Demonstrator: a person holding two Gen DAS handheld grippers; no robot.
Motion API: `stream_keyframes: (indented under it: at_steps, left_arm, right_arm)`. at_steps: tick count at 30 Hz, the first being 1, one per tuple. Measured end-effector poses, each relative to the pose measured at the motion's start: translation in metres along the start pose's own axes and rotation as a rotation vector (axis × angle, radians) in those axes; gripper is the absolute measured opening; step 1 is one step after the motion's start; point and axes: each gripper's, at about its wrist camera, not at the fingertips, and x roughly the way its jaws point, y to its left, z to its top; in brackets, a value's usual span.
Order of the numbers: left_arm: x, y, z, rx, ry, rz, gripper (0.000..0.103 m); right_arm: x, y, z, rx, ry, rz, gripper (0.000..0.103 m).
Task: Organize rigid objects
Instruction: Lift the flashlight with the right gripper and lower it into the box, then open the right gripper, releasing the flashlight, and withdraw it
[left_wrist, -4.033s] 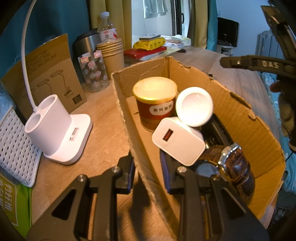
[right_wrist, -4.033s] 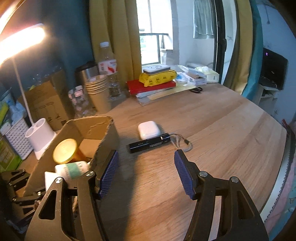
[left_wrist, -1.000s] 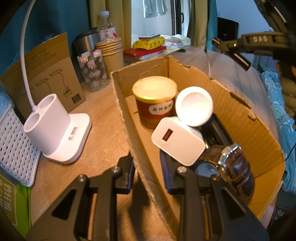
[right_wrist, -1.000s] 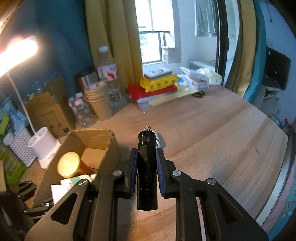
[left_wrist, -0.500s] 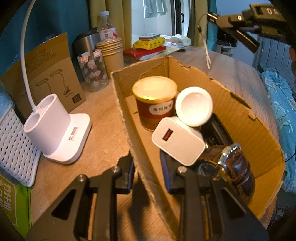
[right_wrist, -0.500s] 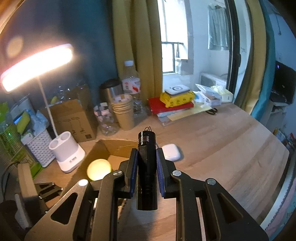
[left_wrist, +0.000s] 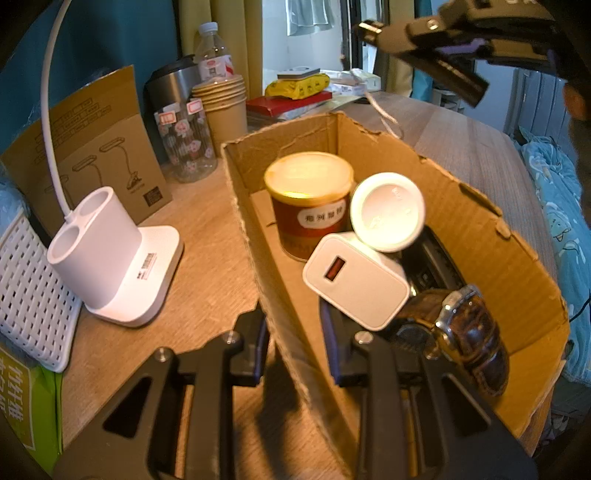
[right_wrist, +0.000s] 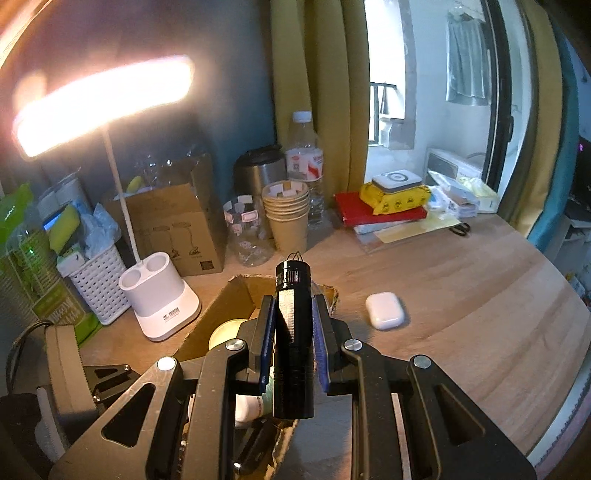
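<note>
My left gripper (left_wrist: 295, 332) is shut on the near left wall of an open cardboard box (left_wrist: 480, 236), one jaw outside and one inside. In the box are a red can with a yellow lid (left_wrist: 308, 199), a white round-capped bottle (left_wrist: 386, 210), a white charger (left_wrist: 356, 280) and a brown-strapped watch (left_wrist: 465, 328). My right gripper (right_wrist: 293, 306) is shut on a black flashlight (right_wrist: 293, 354), held in the air above the box's far corner (right_wrist: 221, 314). From the left wrist view the right gripper (left_wrist: 443, 22) shows at the top right, a thin cord (left_wrist: 380, 107) dangling from it. A white earbud case (right_wrist: 384, 310) lies on the table.
A white desk lamp base (left_wrist: 110, 258) stands left of the box, its lit head (right_wrist: 103, 99) above. A white basket (left_wrist: 29, 295), a brown carton (left_wrist: 96, 147), a jar (left_wrist: 188, 144), paper cups (right_wrist: 286, 218), a bottle (right_wrist: 304, 166) and stacked books (right_wrist: 380, 214) line the back.
My right gripper, still gripping the flashlight, has risen and swung toward the box, so the lamp and box now fill its view. The left gripper and the box have not moved.
</note>
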Motion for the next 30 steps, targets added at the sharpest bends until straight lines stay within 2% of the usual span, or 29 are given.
stream_keyframes:
  at_steps: [18,30]
  left_arm:
    - [0.0,0.0,0.0,0.0,0.0,0.0,0.027]
    - [0.001,-0.001,0.0,0.001,0.002,-0.002,0.027]
  right_arm:
    - [0.034,0.02,0.003,-0.019,0.037,0.072,0.021]
    - [0.071,0.012,-0.007,-0.001,0.113,0.065,0.021]
